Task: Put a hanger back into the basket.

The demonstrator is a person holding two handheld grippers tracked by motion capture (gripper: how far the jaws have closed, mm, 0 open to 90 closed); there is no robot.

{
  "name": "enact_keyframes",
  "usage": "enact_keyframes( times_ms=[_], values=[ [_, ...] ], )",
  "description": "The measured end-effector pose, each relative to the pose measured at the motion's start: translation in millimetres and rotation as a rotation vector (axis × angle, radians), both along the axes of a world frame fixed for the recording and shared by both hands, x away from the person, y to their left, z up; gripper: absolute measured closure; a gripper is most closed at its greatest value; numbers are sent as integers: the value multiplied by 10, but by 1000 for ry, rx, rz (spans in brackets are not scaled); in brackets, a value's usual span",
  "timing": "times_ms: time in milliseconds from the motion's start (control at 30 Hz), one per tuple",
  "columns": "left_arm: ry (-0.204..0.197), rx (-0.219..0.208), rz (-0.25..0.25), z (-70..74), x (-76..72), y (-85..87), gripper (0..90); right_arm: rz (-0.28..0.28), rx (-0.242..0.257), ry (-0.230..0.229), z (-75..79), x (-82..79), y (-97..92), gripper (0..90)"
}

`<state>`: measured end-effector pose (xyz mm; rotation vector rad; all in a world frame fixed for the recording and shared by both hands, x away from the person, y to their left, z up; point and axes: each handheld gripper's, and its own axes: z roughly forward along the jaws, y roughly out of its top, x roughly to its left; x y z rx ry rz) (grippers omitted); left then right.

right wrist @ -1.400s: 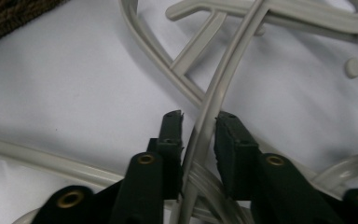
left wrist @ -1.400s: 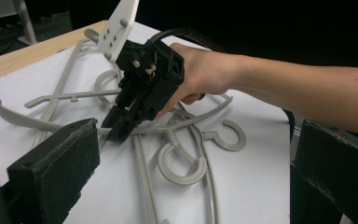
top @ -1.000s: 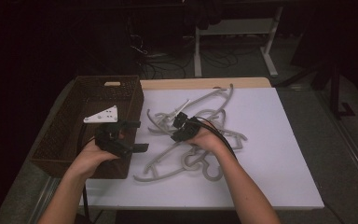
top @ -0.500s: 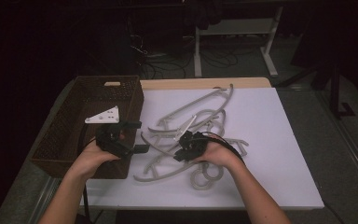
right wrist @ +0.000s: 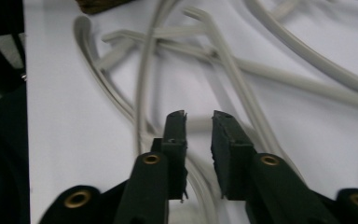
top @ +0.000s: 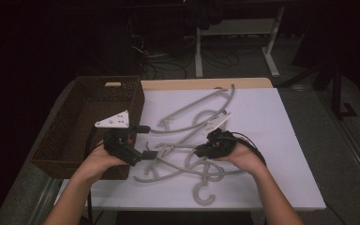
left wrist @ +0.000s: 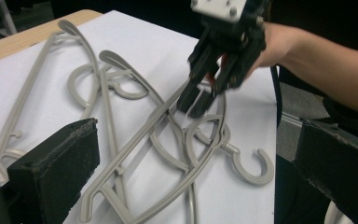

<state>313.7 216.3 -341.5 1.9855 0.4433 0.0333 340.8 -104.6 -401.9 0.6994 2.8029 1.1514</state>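
**Reaching into the hanger tangle**

White sheet on the table point(top: 281, 140), dark room behind. Grey plastic hangers point(top: 192, 123) lie tangled mid-sheet; wicker basket point(top: 82, 123) at left edge. Right gripper point(right wrist: 199, 122) hovers low over the crossed hanger arms, jaws a narrow gap apart, having just been opening slightly, pinching nothing. Left gripper point(top: 143, 141) waits beside the basket, jaws spread wide, empty. Judged step: choosing one hanger. Next: straddle a single arm, close, lift clear of the others.
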Motion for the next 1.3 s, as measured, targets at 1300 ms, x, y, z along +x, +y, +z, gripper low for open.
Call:
enact_keyframes(
  times_ms=[1300],
  values=[
    [-56, 434, -176, -898, 19, -897, 221, -355, -35, 38, -271, -544, -1364, 885]
  ],
)
